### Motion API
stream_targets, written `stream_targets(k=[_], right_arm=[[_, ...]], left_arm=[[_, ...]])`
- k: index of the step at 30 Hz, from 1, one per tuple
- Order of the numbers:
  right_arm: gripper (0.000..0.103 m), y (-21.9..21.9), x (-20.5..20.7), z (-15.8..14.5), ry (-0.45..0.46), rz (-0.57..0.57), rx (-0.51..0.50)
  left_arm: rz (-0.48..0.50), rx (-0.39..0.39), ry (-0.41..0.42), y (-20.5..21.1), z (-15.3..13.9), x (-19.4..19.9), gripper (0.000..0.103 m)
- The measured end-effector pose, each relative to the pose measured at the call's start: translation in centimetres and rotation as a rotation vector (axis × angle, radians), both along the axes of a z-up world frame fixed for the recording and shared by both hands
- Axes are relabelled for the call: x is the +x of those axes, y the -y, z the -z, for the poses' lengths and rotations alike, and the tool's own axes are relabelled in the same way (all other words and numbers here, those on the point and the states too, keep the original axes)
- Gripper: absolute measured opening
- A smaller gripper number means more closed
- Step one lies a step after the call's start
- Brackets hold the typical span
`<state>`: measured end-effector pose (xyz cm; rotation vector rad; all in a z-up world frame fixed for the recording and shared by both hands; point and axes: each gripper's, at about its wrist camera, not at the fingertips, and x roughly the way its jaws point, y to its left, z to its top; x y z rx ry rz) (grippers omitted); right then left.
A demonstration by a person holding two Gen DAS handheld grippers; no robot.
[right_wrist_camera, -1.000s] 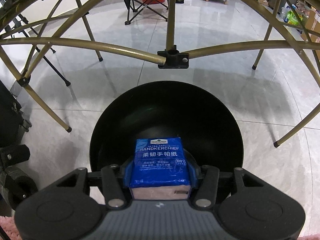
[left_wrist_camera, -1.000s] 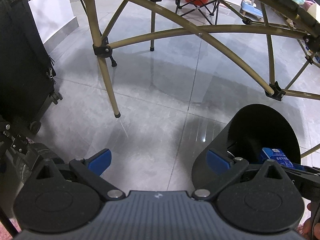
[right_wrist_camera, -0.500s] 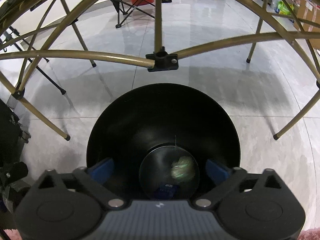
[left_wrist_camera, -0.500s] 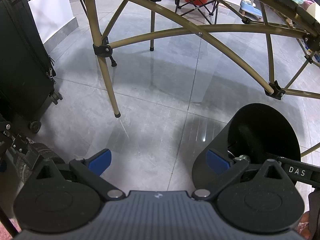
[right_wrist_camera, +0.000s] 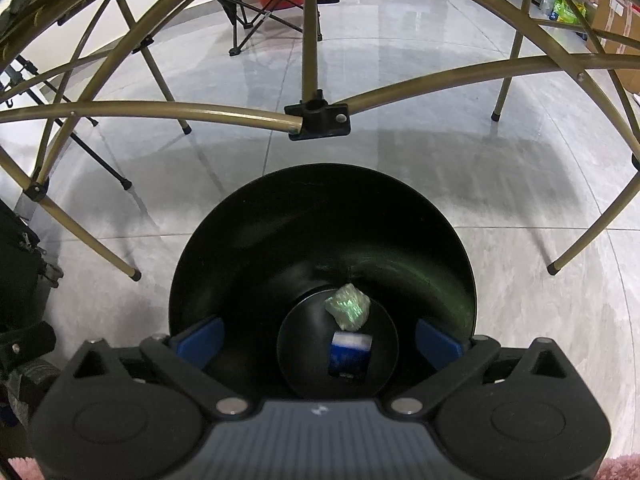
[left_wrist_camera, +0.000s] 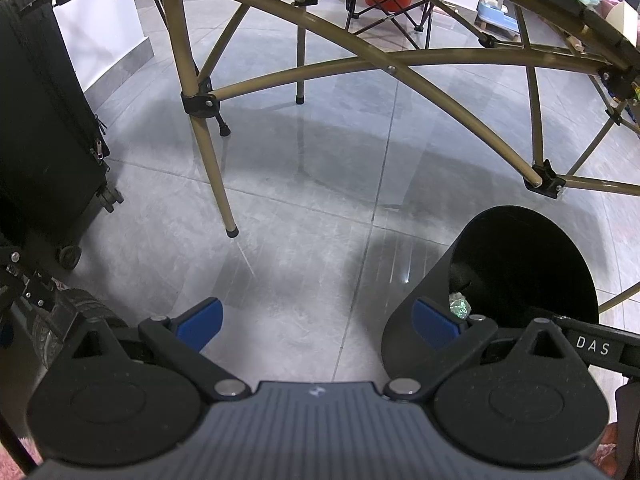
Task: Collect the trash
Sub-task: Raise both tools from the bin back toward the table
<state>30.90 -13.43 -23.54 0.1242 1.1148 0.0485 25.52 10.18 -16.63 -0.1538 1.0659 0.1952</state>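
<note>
1. I had the right gripper directly over the mouth of the black bin, its jaws having just swung wide apart, with nothing between the blue pads.
2. The blue pack of handkerchief tissues lay on the bin's floor, standing on one edge, just below a crumpled greenish wrapper that also sat at the bottom of the bin.
3. I judged the drop finished, so doing this step well meant lifting the right gripper straight up out of the bin's mouth before moving sideways, so a pad would not catch the rim and tip the bin.
4. The brass-coloured table frame crossed just beyond the bin; I reckoned any rise had to stay on the near side of it.
5. My left gripper was released and empty, hovering above bare grey tile just to the left of the bin, and I saw no reason to move it.
6. No other trash showed on the floor around the bin, so I expected to look elsewhere next.
</note>
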Motion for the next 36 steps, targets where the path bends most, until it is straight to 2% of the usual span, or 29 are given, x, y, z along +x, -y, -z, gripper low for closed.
stream_targets(k=[10,19,28,36], right_arm=[[0.103,0.4,-0.4,-0.9,0.038,0.000,0.002],[0.103,1.5,-1.6,-3.6,0.129,0.003,0.001],[0.103,3.7,-3.4,-9.1,0.334,0.036,0.010],[0.103,7.4,-3.3,-14.1,0.530,0.110,-0.037]], left_arm=[[0.017,0.010,0.037,0.7,-1.2,-0.3,0.103],[0.035,0.008,0.148,2.0,-4.2,-1.4,0.103],[0.060,-0.002,0.276,3.8,-8.3,-2.4,0.103],[0.083,0.012,0.365,5.8,-11.4,-2.2,0.103]])
